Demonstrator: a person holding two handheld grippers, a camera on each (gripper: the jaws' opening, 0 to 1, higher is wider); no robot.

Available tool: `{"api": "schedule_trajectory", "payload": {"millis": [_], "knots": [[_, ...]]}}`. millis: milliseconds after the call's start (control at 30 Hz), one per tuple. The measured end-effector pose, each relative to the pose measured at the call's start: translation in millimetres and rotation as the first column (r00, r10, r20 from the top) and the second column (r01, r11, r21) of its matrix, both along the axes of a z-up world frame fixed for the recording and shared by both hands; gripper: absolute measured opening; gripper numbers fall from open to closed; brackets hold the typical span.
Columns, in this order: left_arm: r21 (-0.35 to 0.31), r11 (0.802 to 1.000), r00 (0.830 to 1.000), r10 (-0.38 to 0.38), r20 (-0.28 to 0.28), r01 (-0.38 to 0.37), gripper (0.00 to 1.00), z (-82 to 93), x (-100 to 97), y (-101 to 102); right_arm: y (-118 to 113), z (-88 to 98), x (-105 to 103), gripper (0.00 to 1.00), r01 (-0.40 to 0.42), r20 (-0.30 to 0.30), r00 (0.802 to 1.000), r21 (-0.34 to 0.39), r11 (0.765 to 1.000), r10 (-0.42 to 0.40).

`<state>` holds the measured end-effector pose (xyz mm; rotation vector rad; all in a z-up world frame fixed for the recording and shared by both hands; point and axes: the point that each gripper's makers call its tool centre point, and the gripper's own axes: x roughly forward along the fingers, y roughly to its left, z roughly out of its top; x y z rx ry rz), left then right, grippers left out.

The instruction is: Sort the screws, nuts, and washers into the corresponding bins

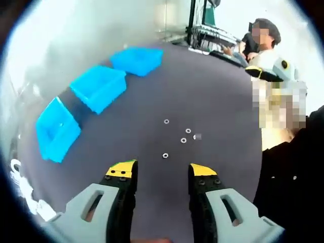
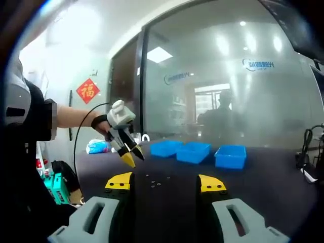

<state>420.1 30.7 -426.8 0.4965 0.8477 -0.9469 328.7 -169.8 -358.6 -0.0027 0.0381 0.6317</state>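
Washers (image 1: 165, 155) mid-table (image 1: 212, 91), apart from bins (image 1: 98, 87); jaws open.

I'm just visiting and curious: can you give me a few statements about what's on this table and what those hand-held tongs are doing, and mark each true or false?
1. Three blue plastic bins stand in a row on the dark table. True.
2. The left tongs grip a washer. False: they are open and hold nothing.
3. Small silver ring-shaped washers lie loose on the table. True.
4. The washers lie inside the nearest bin. False: they lie on the bare table, apart from the bins.
5. The right tongs are open. True.
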Motion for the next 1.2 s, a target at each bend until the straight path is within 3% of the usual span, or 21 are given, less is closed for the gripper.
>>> {"api": "schedule_trajectory", "payload": {"millis": [400,867,1200], "knots": [[0.037,0.999,1.0,-0.008,-0.007,0.009,0.39,-3.3,5.3,-2,3,-2.2,0,0.44,-0.005,-0.01,1.0,0.022,1.0,0.005],[0.094,0.995,0.999,-0.02,-0.04,0.024,0.38,-27.5,19.8,-11,1,-4.6,0,0.44,-0.001,-0.014,1.0,0.027,1.0,0.001],[0.104,0.994,0.997,-0.032,-0.073,0.04,0.29,-36.0,21.4,-21,-2,-7.9,1,0.44,0.004,-0.02,1.0,0.039,0.999,-0.004]]}}
